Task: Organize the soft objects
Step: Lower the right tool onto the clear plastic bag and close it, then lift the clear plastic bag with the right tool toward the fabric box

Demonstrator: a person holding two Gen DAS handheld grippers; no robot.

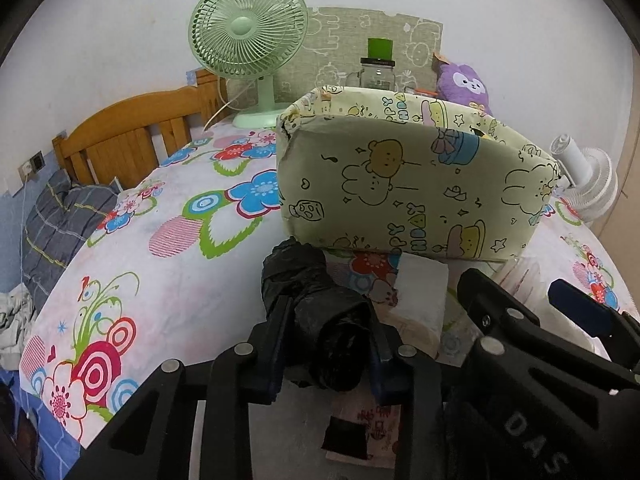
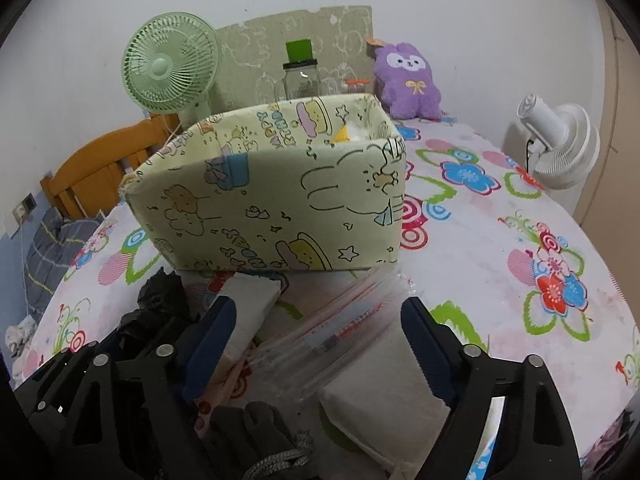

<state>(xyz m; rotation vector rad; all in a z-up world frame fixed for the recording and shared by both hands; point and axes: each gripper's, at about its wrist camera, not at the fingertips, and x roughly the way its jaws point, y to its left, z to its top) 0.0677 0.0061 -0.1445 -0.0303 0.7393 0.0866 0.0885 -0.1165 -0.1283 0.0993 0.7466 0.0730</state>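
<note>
Left gripper (image 1: 328, 344) pinching black bag roll (image 1: 320, 320), right gripper (image 2: 320, 348) spread over clear pouch (image 2: 340, 332); imo slick plastic could slip b4 reaching the box (image 1: 400, 184).

**What the yellow box keeps out of sight**

The yellow box (image 1: 416, 184) hides the lower half of the glass jar (image 1: 376, 74) behind it, and most of its own inside. In front of the box, the left gripper (image 1: 328, 344) covers the near end of the black roll (image 1: 316, 312). Right of the box, the white fan's (image 2: 560, 144) base is cut off.
</note>
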